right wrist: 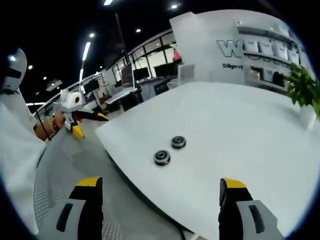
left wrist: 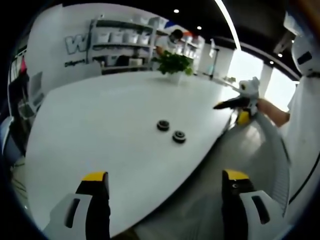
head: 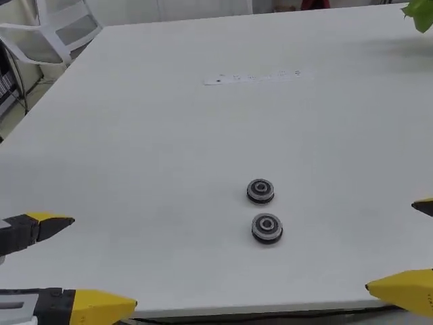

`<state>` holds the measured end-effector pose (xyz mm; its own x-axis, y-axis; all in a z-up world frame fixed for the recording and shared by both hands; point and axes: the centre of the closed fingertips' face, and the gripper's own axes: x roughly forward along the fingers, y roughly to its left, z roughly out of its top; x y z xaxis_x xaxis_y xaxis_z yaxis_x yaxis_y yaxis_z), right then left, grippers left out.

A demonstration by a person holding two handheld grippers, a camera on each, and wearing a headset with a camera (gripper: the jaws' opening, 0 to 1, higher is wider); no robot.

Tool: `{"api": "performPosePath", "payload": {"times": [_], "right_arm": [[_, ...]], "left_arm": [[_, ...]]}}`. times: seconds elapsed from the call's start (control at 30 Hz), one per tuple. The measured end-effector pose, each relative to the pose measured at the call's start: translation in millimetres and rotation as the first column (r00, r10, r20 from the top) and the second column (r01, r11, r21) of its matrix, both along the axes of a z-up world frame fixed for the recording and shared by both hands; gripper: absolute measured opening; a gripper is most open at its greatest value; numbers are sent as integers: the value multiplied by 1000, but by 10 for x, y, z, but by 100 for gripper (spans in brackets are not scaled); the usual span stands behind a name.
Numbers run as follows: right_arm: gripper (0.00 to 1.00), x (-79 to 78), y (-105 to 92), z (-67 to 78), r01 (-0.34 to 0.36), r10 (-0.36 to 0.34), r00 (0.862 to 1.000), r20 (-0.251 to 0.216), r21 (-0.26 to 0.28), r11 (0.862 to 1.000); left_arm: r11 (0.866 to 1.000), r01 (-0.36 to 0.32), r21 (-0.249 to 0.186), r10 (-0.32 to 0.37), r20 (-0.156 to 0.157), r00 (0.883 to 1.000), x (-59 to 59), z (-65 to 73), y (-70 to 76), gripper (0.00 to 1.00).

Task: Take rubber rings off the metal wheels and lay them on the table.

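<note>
Head view, wheels: the upper wheel (head: 260,191) and the lower wheel (head: 266,228) are lying flat on the white table (head: 169,149), right of the frame's centre, just beside each other but not touching.
Head view, rings: a dark rubber ring (head: 267,238) is sitting around each wheel's edge.
Head view, grippers: you are holding the left gripper (head: 101,263) at the lower left and the right gripper (head: 391,247) at the lower right, both well apart from the wheels.
Left gripper view, own jaws: they are standing wide apart at the bottom of the frame and gripping nothing.
Left gripper view, scene: both wheels are resting near the frame's centre. The right gripper is hovering at the right by the table's edge, and a plant (left wrist: 172,62) is standing at the upper centre.
Right gripper view, own jaws: they are spread wide and gripping nothing.
Right gripper view, scene: both wheels are lying at the centre near the table's edge, and the left gripper is showing at the left.
</note>
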<state>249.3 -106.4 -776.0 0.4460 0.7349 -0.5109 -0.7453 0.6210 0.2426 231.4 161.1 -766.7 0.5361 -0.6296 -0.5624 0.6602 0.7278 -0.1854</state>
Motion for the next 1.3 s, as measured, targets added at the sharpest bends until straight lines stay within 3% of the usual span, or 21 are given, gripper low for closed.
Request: {"api": "performPosePath", "payload": {"times": [0.23, 0.6, 1.0, 1.3], "right_arm": [[95, 83, 35, -44, -6, 6, 1000, 5, 14, 1000], [92, 280, 132, -94, -38, 37, 999, 13, 49, 998], [87, 478, 251, -100, -88, 86, 996, 32, 59, 994], [81, 538, 373, -155, -131, 129, 991, 31, 56, 990]], "left_arm": [[999, 48, -3, -48, 6, 999, 46, -10, -74, 97], [993, 117, -32, -116, 38, 993, 251, 114, -294, 97], [979, 198, -41, -194, 88, 977, 499, 258, -568, 96], [964, 263, -28, -259, 97, 961, 630, 297, -760, 94]]}}
